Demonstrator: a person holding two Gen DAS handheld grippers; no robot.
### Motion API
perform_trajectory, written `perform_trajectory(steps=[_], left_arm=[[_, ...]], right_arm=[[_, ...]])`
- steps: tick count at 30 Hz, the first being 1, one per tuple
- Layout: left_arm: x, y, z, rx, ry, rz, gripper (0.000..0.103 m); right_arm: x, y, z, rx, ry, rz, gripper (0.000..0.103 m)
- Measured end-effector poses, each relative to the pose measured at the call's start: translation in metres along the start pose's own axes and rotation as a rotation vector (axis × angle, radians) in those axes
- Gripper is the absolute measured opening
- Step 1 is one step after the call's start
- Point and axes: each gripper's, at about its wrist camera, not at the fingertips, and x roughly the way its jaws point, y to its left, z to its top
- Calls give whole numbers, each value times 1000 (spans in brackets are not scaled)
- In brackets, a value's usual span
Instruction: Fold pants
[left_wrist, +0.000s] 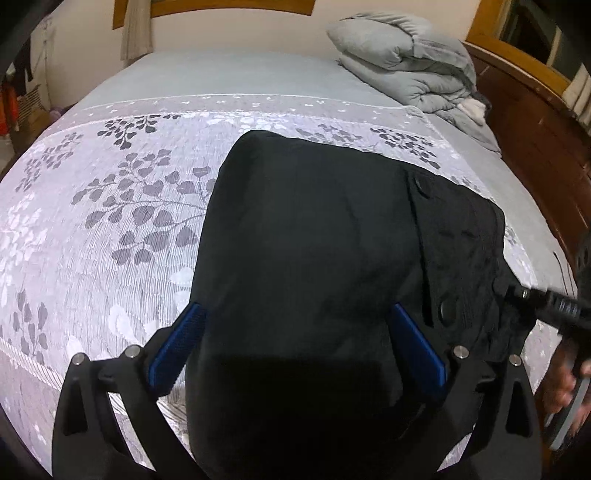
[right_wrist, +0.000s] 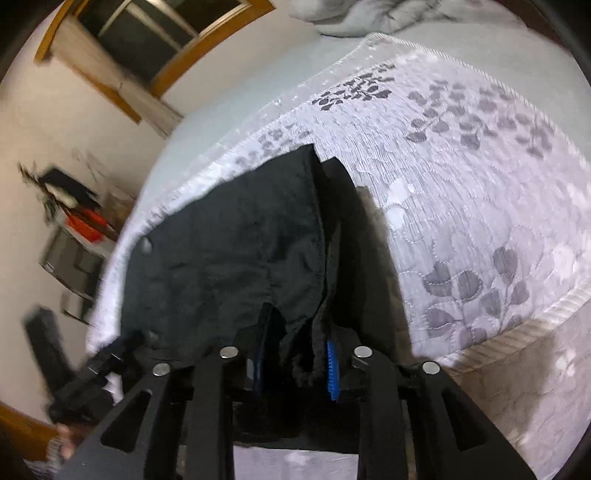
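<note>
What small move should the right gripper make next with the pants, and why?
Probably lower the right gripper toward the bedspread: it pinches a bunched edge of the black pants, lifted and casting a shadow, while the left gripper stands open astride them.

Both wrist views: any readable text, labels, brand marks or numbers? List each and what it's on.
None readable in either view.
Black pants: no tag or print visible, only plain round buttons.
Bedspread: leaf pattern only, no lettering.
Folded grey duvet: no label showing.
Clutter on the shelf by the wall: blurred, any print there cannot be read.
Left tool and right tool: no markings seen.
</note>
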Motion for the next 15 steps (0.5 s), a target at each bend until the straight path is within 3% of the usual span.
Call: perform_trajectory(steps=[5,10,15], left_arm=[[2,0,0,-3,2,13,101],[-4,17,-4,-79,31,-3,100],[-4,25,-12,-123,37,-9,100]], right_arm=[[-13,12,-2,-81,-30,-98,56],[-35,9,-11,-42,-5,-1,63],[-26,12,-16,-37,37,-6,59]])
